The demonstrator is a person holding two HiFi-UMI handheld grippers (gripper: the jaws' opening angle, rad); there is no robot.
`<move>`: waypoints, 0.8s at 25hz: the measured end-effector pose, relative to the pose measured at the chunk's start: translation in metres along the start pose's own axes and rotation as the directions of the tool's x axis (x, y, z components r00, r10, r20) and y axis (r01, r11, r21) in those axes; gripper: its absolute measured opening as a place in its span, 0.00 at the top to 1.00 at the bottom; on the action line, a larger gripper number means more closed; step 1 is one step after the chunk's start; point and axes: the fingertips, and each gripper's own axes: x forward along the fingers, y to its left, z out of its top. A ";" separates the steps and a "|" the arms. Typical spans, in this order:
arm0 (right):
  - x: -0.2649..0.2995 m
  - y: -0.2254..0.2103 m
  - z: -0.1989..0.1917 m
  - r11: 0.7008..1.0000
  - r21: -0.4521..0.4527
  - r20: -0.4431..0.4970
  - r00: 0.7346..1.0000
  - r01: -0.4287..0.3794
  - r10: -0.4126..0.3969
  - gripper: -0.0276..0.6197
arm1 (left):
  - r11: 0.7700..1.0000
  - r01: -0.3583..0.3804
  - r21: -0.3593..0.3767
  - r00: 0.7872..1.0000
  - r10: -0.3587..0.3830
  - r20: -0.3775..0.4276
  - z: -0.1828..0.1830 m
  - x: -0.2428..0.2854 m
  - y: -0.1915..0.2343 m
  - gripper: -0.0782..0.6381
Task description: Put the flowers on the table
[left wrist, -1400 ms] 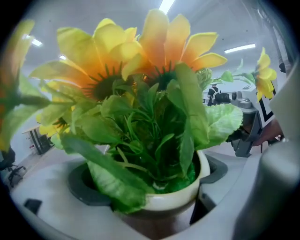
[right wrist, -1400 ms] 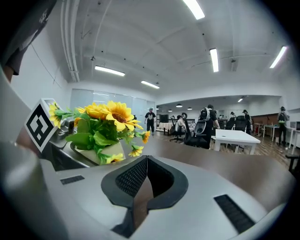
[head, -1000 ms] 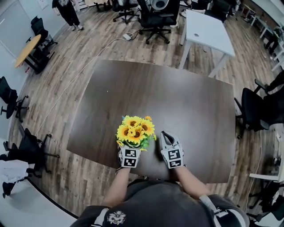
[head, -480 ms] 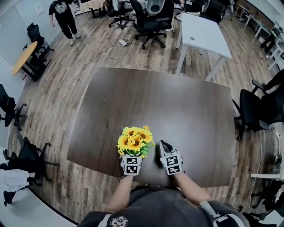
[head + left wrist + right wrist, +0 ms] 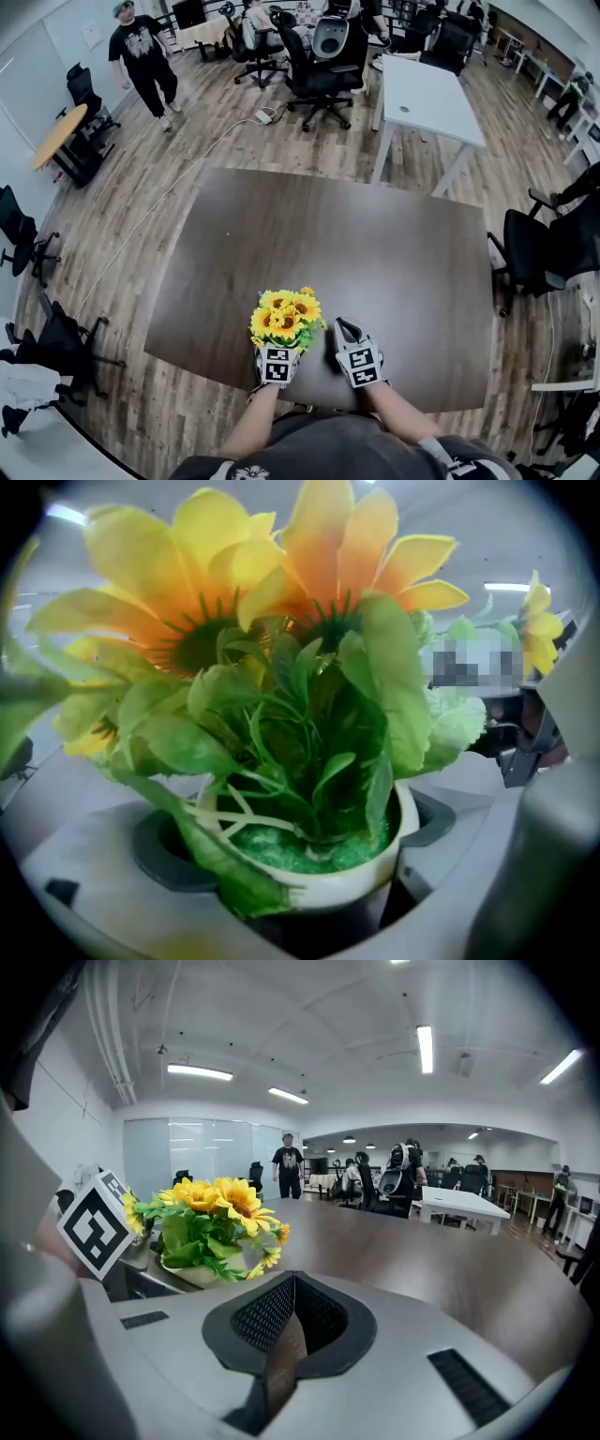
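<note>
There is one pot of sunflowers (image 5: 286, 316), and it sits low over the near edge of the one dark desk (image 5: 356, 234), a little left of the middle. Whether its base touches the top, I cannot tell. There are two grippers. The left gripper (image 5: 278, 349) has its jaws clamped on the pot, one on either side of the white rim. The right gripper (image 5: 343, 330) is just beside it on the right, its jaws pressed together with nothing in them.

From the pot, the desk's top runs wide ahead and off to the right, with its far edge and both side edges well apart from the grippers. Beyond the far right corner stands one white table (image 5: 427, 75). Several black office chairs (image 5: 323, 56) stand on the wooden floor (image 5: 187, 131), where one person (image 5: 141, 52) walks at the far left.
</note>
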 end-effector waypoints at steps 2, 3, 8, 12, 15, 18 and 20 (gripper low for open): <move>-0.001 0.002 0.001 1.000 0.017 0.012 1.000 -0.001 0.001 0.92 | 1.000 0.015 -0.019 1.000 -0.015 0.015 0.001 -0.003 0.000 0.12; -0.002 0.002 0.001 1.000 0.024 0.018 1.000 -0.001 0.000 0.92 | 0.999 0.020 -0.030 0.999 -0.019 0.029 0.003 -0.006 0.000 0.12; -0.011 -0.004 0.005 1.000 0.015 0.044 0.999 0.006 -0.006 0.92 | 1.000 0.029 0.007 0.995 -0.030 0.092 0.014 -0.027 -0.008 0.12; -0.017 -0.001 0.014 1.000 0.010 0.074 0.997 -0.002 0.001 0.92 | 0.999 0.006 0.033 0.989 -0.011 0.148 0.025 -0.055 -0.006 0.12; -0.020 0.003 0.028 1.000 0.000 0.115 0.993 -0.014 0.014 0.92 | 0.998 -0.033 0.061 0.977 0.020 0.213 0.039 -0.076 -0.004 0.17; -0.020 0.006 0.048 1.000 -0.016 0.163 0.986 -0.015 0.017 0.92 | 0.994 -0.075 0.080 0.959 0.050 0.278 0.056 -0.097 0.000 0.25; -0.023 0.008 0.064 1.000 -0.020 0.198 0.980 -0.017 0.020 0.92 | 0.992 -0.103 0.068 0.941 0.075 0.331 0.074 -0.116 0.002 0.31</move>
